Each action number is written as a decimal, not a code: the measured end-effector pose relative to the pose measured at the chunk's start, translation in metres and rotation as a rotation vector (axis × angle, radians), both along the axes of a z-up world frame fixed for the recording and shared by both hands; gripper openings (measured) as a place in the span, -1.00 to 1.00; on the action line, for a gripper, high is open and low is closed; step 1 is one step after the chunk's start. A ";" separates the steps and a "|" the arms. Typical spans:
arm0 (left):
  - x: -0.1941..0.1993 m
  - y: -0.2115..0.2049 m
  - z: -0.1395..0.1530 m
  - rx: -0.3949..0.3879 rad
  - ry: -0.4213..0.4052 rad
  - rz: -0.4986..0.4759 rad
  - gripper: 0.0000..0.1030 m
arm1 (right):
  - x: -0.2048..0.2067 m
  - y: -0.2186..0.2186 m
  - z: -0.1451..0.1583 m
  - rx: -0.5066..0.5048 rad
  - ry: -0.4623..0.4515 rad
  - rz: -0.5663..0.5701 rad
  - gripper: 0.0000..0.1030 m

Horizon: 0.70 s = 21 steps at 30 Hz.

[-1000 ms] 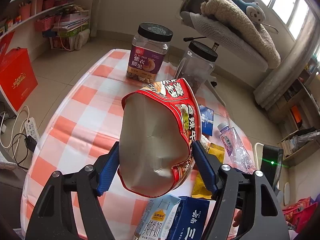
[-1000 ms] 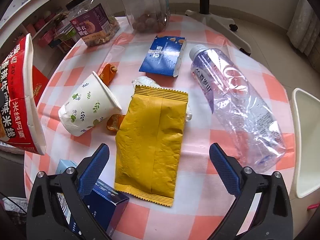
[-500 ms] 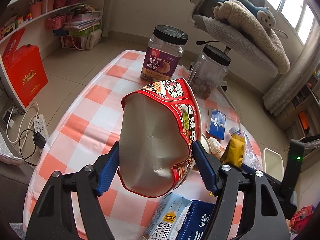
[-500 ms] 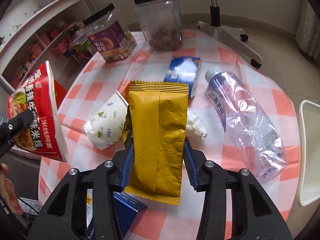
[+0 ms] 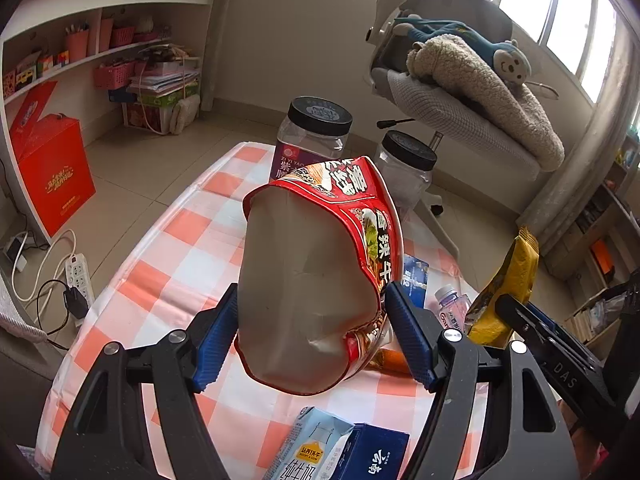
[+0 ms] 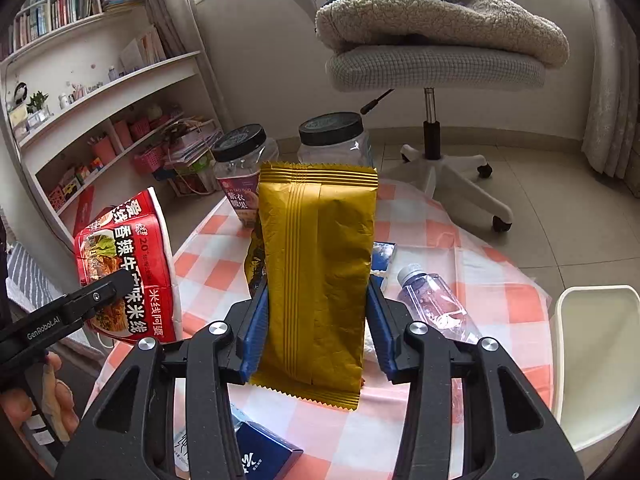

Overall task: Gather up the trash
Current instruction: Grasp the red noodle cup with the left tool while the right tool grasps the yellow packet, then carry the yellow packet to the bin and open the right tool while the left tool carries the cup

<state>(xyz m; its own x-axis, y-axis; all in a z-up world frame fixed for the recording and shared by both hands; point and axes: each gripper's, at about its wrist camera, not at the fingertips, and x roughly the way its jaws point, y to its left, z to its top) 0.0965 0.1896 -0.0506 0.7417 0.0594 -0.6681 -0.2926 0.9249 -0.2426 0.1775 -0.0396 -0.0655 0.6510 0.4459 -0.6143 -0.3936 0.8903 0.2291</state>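
Left fingers clamp the red noodle bowl; right fingers pinch the yellow snack packet.

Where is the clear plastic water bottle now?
In the right wrist view, the clear plastic water bottle lies on the checked tablecloth, right of the held yellow snack packet.

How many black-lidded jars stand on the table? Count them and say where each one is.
2. The purple-labelled jar stands at the table's far edge. The clear jar stands just right of it in the right wrist view. The packet hides part of both.
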 end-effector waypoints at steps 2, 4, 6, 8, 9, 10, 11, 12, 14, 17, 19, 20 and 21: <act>0.000 -0.003 0.001 0.003 -0.009 -0.004 0.38 | -0.001 -0.001 0.002 -0.007 -0.016 -0.007 -0.17; 0.001 -0.007 0.002 0.003 -0.015 -0.008 0.38 | -0.002 -0.004 0.004 -0.009 -0.030 -0.015 -0.16; 0.002 -0.010 0.003 0.003 -0.020 -0.012 0.39 | -0.003 -0.007 0.006 -0.014 -0.042 -0.021 -0.16; 0.002 -0.013 0.004 0.001 -0.026 -0.020 0.32 | -0.004 -0.011 0.008 -0.018 -0.053 -0.028 -0.16; 0.003 -0.015 0.005 0.001 -0.029 -0.024 0.32 | -0.005 -0.013 0.009 -0.020 -0.056 -0.031 -0.16; 0.003 -0.018 0.005 0.002 -0.031 -0.029 0.32 | -0.006 -0.015 0.010 -0.020 -0.060 -0.035 -0.16; 0.003 -0.021 0.005 0.007 -0.032 -0.032 0.30 | -0.007 -0.017 0.011 -0.018 -0.061 -0.038 -0.15; 0.004 -0.025 0.006 0.015 -0.032 -0.037 0.28 | -0.006 -0.020 0.011 -0.018 -0.059 -0.040 -0.15; 0.007 -0.031 0.005 0.027 -0.024 -0.054 0.19 | -0.007 -0.024 0.011 -0.019 -0.057 -0.046 -0.15; 0.010 -0.032 0.004 0.013 -0.015 -0.062 0.19 | -0.009 -0.030 0.011 -0.023 -0.055 -0.055 -0.15; 0.014 -0.027 0.001 -0.018 0.018 -0.071 0.23 | -0.009 -0.035 0.012 -0.021 -0.058 -0.062 -0.15; 0.015 -0.022 -0.003 -0.040 0.040 -0.069 0.45 | -0.009 -0.037 0.013 -0.021 -0.057 -0.065 -0.15; 0.018 -0.017 -0.007 -0.060 0.070 -0.061 0.61 | -0.010 -0.039 0.012 -0.019 -0.056 -0.068 -0.15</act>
